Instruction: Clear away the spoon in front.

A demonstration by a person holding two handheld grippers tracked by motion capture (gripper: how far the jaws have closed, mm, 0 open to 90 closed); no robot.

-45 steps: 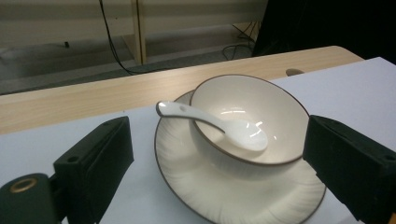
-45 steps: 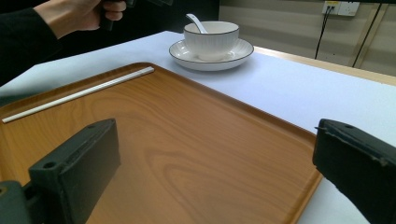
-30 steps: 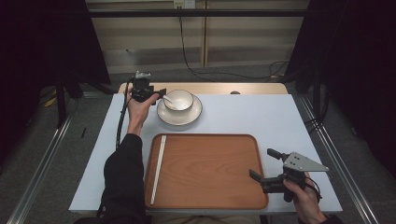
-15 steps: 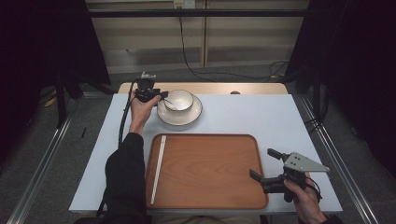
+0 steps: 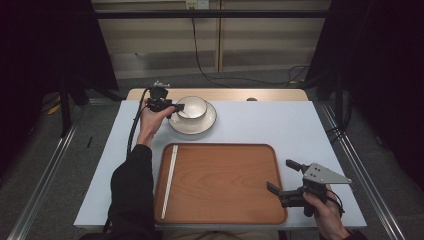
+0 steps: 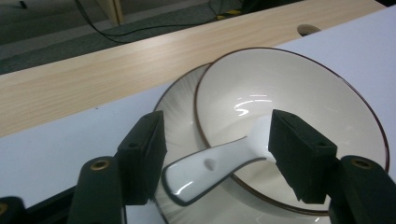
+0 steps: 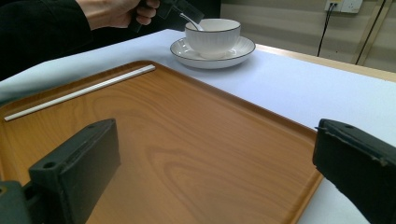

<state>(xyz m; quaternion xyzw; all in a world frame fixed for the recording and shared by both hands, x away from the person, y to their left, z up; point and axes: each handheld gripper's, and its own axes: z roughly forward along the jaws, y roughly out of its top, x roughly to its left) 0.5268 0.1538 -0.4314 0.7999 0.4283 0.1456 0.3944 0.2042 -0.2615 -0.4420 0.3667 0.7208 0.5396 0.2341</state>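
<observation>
A recording booth or lab is suggested: a white-topped table [image 5: 280, 125] is flanked by black curtains [image 5: 45, 45] and aluminium floor rails [image 5: 35, 190], with a wall socket [image 5: 196, 4] and trailing black cable [image 5: 200, 45] behind.

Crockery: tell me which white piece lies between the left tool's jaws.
The spoon: its handle juts over the bowl's rim, between the open left tool. The bowl and saucer sit beyond.

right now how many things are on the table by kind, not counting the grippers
bowl: 1
saucer: 1
spoon: 1
wooden tray: 1
white stick: 1
total: 5
</observation>
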